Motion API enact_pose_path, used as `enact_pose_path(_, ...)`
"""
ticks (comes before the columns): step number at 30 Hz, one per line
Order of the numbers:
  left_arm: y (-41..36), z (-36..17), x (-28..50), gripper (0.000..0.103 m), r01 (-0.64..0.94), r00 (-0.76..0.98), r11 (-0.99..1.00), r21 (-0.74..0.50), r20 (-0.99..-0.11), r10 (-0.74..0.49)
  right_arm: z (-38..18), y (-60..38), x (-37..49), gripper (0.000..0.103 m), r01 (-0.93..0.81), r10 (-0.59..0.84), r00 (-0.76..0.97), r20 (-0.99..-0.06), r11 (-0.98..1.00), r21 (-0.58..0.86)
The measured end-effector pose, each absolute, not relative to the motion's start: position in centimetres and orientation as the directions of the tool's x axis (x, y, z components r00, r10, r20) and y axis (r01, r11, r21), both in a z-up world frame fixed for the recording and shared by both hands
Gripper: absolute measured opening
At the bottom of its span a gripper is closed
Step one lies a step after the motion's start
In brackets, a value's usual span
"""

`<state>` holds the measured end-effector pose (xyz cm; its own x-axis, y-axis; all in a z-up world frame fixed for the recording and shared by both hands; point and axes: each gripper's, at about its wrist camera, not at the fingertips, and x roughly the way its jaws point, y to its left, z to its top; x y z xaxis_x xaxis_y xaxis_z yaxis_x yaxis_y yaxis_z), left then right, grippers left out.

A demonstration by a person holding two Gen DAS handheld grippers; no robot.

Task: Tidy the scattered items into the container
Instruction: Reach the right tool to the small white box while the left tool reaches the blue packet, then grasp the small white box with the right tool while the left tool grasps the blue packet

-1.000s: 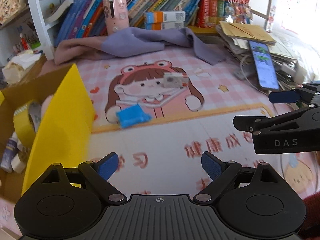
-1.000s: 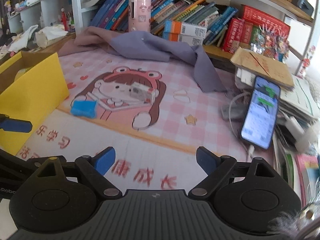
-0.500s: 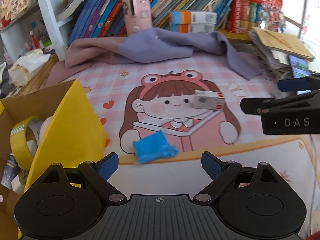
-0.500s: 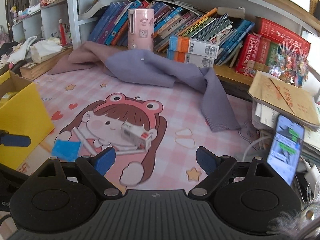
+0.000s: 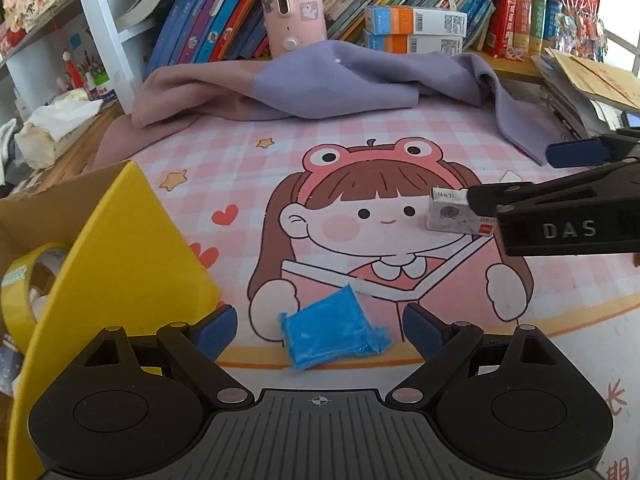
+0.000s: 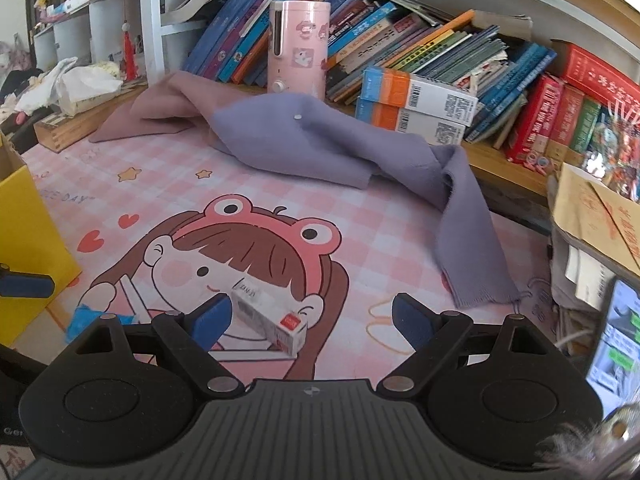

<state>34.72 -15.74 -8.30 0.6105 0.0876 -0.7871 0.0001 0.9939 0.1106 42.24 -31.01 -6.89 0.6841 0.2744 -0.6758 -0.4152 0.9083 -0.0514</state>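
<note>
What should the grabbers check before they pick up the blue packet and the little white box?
1. Left gripper open: ok.
2. Blue packet between its fingers: ok.
3. Right gripper open: ok.
4. Small white box centred between the right fingers: not ok, it sits by the left finger.
5. Yellow box open on top: ok.
6. Room left inside beside the tape roll: cannot tell.
</note>
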Motion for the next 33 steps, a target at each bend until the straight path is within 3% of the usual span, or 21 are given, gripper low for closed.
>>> enact_pose_path(6,-15.5,-9.2,35.5,0.088,-0.012,0.589,0.996,0.088,-0.804,0.078,-7.8,-30.2,43.3,0.079,-0.454,0.297,0.655,-0.695,0.889,-0.049)
enact_pose_path(12,-14.6,-9.8,35.8,0.07,-0.051,0.572,0.999,0.017,-0.819,0.044,-8.9,-29.9,44.1,0.057,-0.479,0.303,0.618,-0.725,0.877,-0.041)
enact_pose_path(14,-14.7,-9.7,35.7,0.053,-0.039,0.582,0.999,0.018,-0.812,0.038,-9.2,-29.9,44.2,0.042,-0.489,0.309,0.605,-0.734,0.872,-0.036)
enact_pose_path(15,-14.9,-9.7,35.7,0.052,-0.033,0.586,0.999,0.019,-0.809,0.035,-9.3,-29.9,44.2,0.038,-0.496,0.313,0.596,-0.74,0.868,-0.032)
enact_pose_path(16,-15.0,-9.6,35.7,0.05,-0.032,0.589,0.999,0.023,-0.807,0.037,-9.5,-29.9,44.2,0.026,-0.504,0.318,0.585,-0.746,0.864,-0.026)
enact_pose_path(19,-15.1,-9.5,35.5,0.048,-0.023,0.594,0.999,0.022,-0.804,0.031,-9.6,-29.9,43.8,0.014,-0.525,0.336,0.573,-0.748,0.851,-0.02)
enact_pose_path(23,-15.1,-8.6,35.2,0.024,-0.01,0.614,1.0,0.006,-0.789,0.011,-9.3,-30.1,42.8,0.014,-0.538,0.352,0.568,-0.743,0.843,-0.011)
enact_pose_path(33,-15.9,-7.4,33.2,0.017,0.046,0.633,0.998,-0.036,-0.772,-0.057,-7.9,-31.7,39.5,0.014,-0.515,0.361,0.556,-0.748,0.856,0.03)
